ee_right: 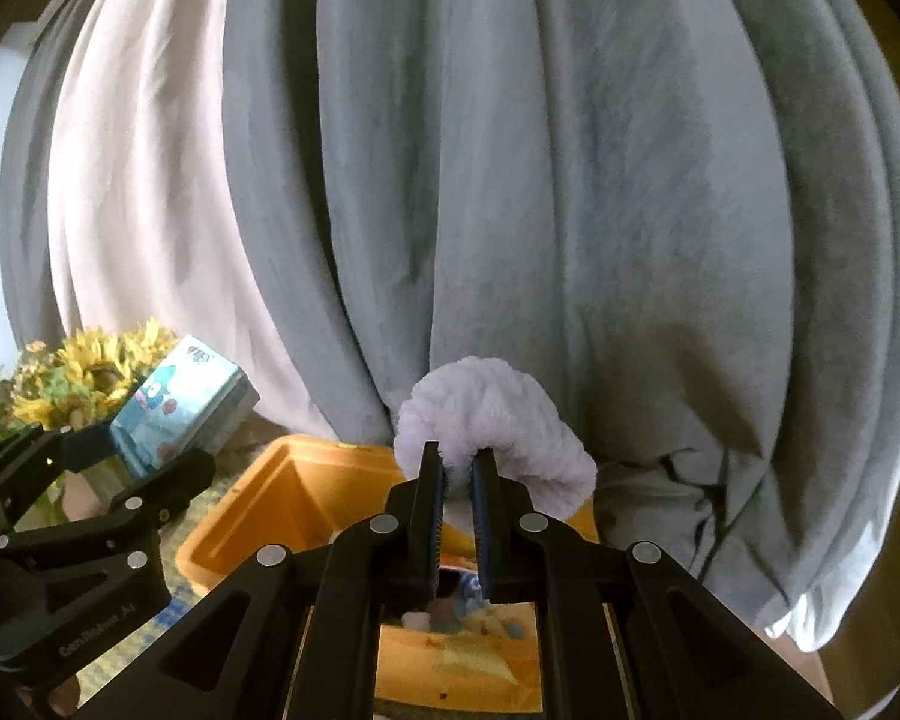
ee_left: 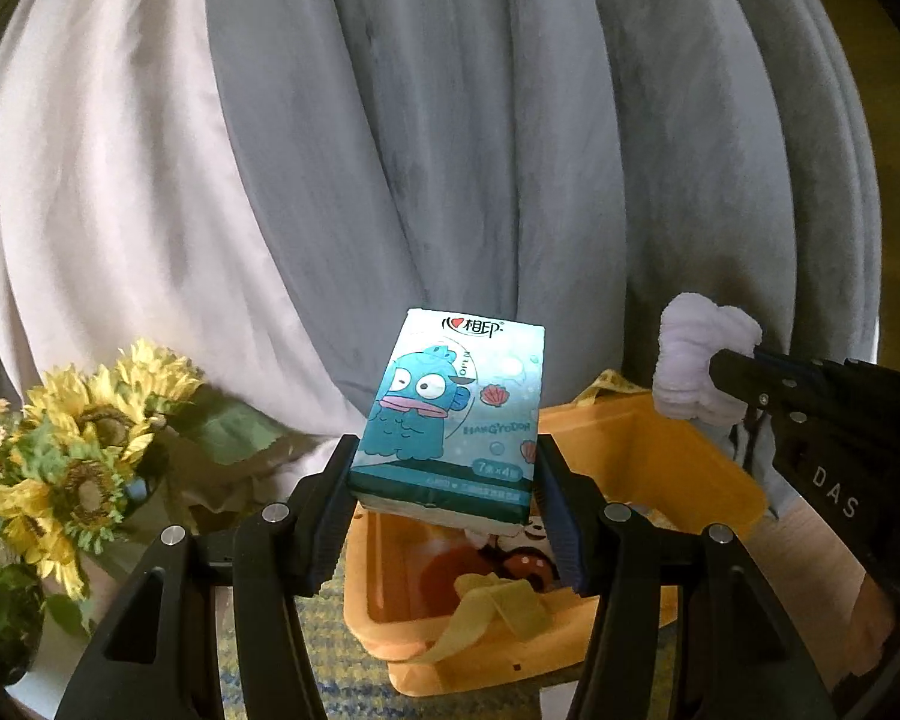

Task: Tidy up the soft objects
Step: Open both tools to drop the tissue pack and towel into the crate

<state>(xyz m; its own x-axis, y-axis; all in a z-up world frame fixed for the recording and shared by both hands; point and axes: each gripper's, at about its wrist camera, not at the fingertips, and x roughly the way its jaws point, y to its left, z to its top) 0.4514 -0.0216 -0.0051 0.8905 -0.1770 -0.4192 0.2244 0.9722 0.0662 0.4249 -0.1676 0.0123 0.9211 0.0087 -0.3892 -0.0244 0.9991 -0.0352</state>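
- Grey and pale curtains [ee_left: 450, 150] hanging behind as backdrop; sunflowers [ee_left: 84, 420] sitting at left; patterned cloth lying under the bin
- Left gripper [ee_left: 444, 480] clamping the tissue pack [ee_left: 450, 408] by its sides, holding it above the orange bin [ee_left: 678, 462]
- Right gripper [ee_right: 457, 480] pinching the fluffy white cloth [ee_right: 498, 426], jaws nearly together, hovering over the bin's far side
- Progress: looking partway; bin already holding a yellow cloth [ee_left: 498, 606] and some toys; both held items not yet dropped in
- Room: bin mouth wide open below; grippers sitting near each other, sunflowers close on left; curtain just behind the rim; lowering straight down seeming safest
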